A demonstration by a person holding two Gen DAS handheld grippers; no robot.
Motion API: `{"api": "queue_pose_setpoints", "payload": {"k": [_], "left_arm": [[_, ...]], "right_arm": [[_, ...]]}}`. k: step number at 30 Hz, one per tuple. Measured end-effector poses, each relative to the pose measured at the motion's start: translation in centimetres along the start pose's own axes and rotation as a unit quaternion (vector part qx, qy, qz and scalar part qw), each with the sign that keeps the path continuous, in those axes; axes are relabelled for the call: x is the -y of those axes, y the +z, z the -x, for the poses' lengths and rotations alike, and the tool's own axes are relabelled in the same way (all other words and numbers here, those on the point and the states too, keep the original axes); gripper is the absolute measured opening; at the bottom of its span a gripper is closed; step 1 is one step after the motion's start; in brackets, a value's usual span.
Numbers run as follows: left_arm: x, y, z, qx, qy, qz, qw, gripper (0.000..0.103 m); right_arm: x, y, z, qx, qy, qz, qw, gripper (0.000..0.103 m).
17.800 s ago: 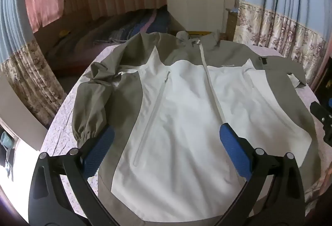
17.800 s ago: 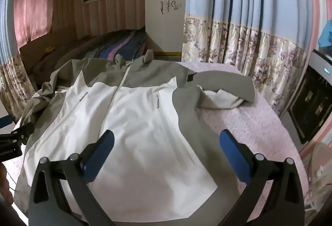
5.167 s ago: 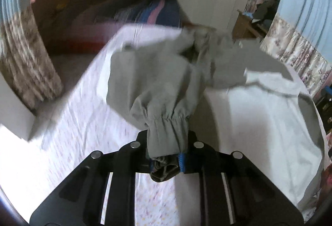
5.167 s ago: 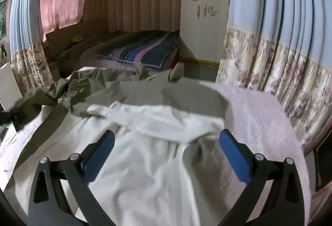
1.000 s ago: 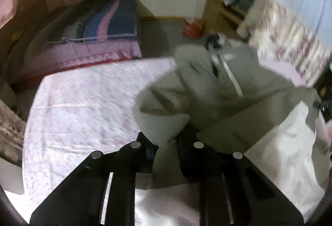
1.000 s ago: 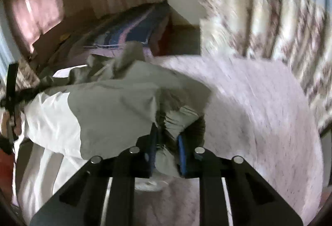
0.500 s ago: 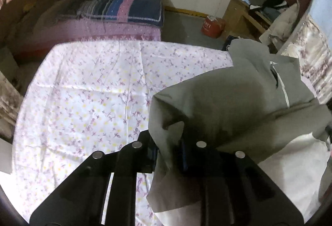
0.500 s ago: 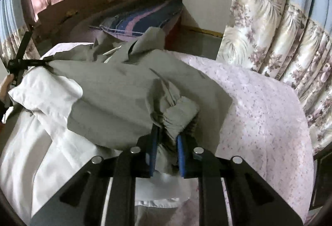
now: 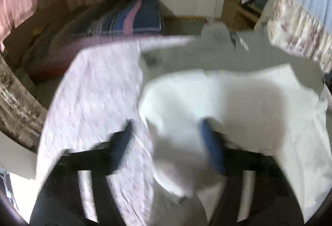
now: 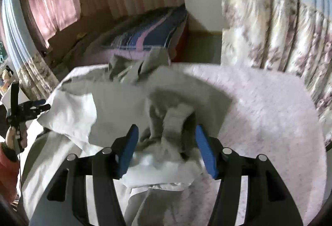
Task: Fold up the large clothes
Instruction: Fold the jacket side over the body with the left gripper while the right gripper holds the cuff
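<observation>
Both tongs just opening: left gripper (image 9: 166,138) spread over white jacket (image 9: 238,105) panel, nothing pinched; right gripper (image 10: 165,143) spread, grey cuff (image 10: 174,120) loose between pads. Jacket lies on floral table (image 10: 269,111), sleeves laid inward, apparently released to set fold.

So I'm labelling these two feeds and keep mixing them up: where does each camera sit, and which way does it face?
Left wrist: on the left tongs, looking down over the jacket's left edge toward the bed; only its own open fingers show.
Right wrist: on the right tongs, aimed at the jacket's bunched sleeve; the left tongs and a hand show.
Shared: jacket, tablecloth, bed.
</observation>
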State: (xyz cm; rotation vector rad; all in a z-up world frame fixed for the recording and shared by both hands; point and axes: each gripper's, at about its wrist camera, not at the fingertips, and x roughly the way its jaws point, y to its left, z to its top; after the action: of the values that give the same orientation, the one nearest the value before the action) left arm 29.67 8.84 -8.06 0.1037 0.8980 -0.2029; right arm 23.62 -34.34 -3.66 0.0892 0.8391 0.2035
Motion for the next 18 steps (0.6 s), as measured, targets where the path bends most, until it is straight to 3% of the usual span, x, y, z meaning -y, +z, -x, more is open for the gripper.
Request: {"api": "queue_pose_setpoints", "payload": {"k": [1,4,7,9,11,14,18], "left_arm": [[0.0,-0.3,-0.2,0.001,0.0,0.005,1.0,0.051],[-0.5,-0.4,-0.4,0.003,0.001,0.019,0.9998,0.044],[0.2,0.5,0.0,0.006,0.004,0.01,0.9999,0.035],[1.3,0.8,0.1,0.008,0.007,-0.005,0.9999,0.035],[2.6,0.8,-0.2,0.003,0.008,-0.02,0.9998,0.035],[4.6,1.1,-1.3,-0.002,0.03,-0.05,0.9983,0.035],[4.6,1.7,-3.1,-0.023,0.026,-0.054,0.9979,0.037]], "right_arm": [[-0.4,-0.1,-1.0,-0.006,0.001,0.006,1.0,0.057],[-1.6,0.1,-1.8,0.002,-0.022,0.032,0.999,0.015],[-2.7,0.6,1.4,0.062,-0.072,0.065,0.993,0.013],[-2.8,0.4,3.5,0.09,-0.11,0.082,0.986,0.013],[-1.7,0.0,4.0,0.069,-0.111,0.071,0.989,0.013],[0.1,-1.6,1.5,0.011,-0.117,0.059,0.991,0.013],[1.7,-2.7,-1.1,-0.02,-0.108,0.033,0.993,0.018]]}}
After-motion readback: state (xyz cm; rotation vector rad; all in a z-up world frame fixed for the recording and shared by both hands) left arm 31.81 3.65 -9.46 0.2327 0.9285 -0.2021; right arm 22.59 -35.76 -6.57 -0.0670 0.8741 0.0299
